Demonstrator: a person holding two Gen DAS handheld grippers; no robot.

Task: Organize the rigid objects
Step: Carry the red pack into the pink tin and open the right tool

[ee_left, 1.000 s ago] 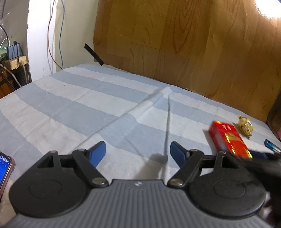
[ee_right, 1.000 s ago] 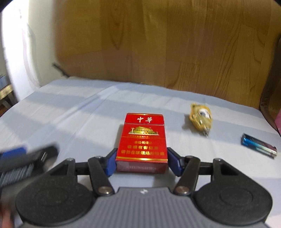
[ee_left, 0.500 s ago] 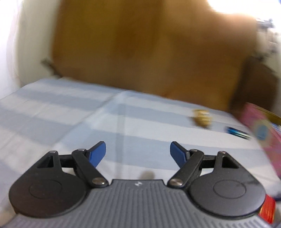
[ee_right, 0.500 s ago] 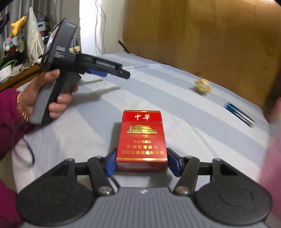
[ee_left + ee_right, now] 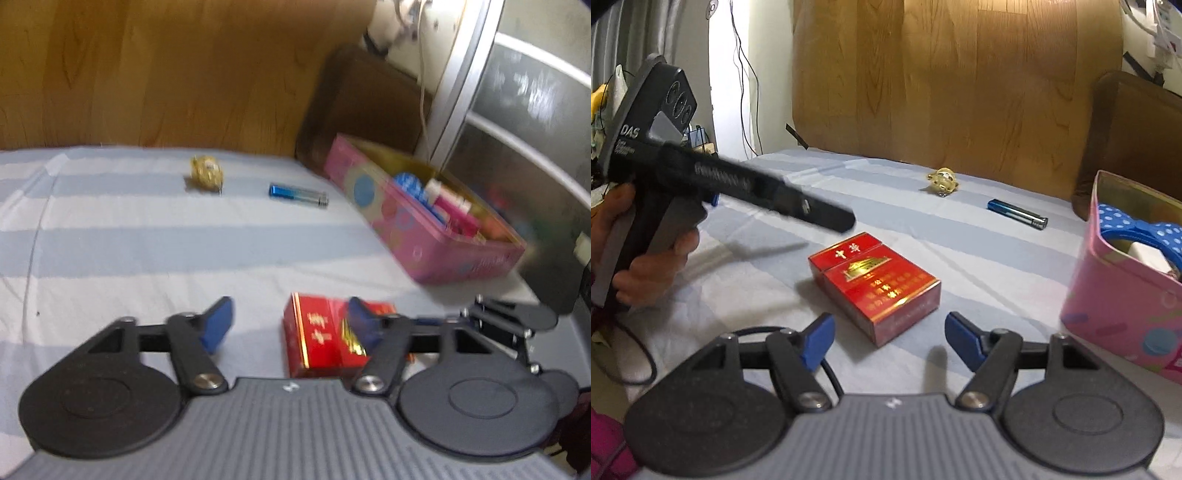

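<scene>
Right wrist view: right gripper (image 5: 889, 342), fingers spread wide and holding nothing, hovers just behind the red cigarette pack (image 5: 874, 283) lying flat on the striped sheet (image 5: 979, 251), beside the likewise spread, unladen left gripper (image 5: 291, 322).

Just ahead of the claw's blue fingertips (image 5: 818, 341) lies a red pack (image 5: 875, 282) with gold print. Farther ahead: a golden trinket (image 5: 942, 181), a blue lighter (image 5: 1016, 214). To the right, a pink box (image 5: 1119, 295) with blue circles; beneath, blue-and-white striped cloth (image 5: 979, 258).

the cigarette pack (image 5: 875, 286) lies on the bedsheet (image 5: 960, 258), lighter (image 5: 1017, 214) behind, box (image 5: 1123, 295) right.
</scene>
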